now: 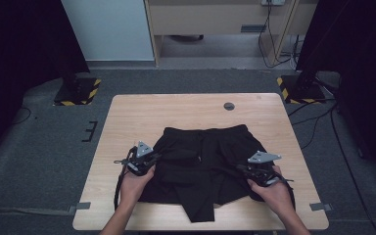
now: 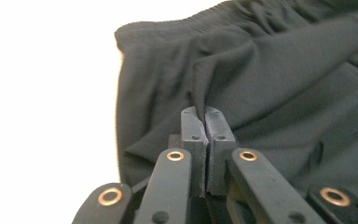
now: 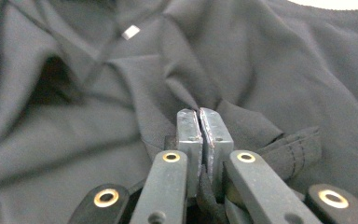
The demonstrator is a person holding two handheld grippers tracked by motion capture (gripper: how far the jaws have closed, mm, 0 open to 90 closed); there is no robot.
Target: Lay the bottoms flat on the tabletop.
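Black soft-cloth shorts [image 1: 203,169] lie rumpled on my pale wooden table [image 1: 127,117]. My left claw [image 2: 205,115] pinches a raised fold. My right claw [image 3: 199,116] clamps creased cloth.

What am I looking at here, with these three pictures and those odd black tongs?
No robot here: a person holds a hand tool with two jaws in each hand. The high view looks down on a wooden table where black shorts lie. The left gripper and right gripper each carry a small camera that looks along its own jaws; those give the other two pictures. In both, the jaws are closed on a pinched fold of the shorts: the left gripper near the elastic waistband, the right gripper near a stitched hem.
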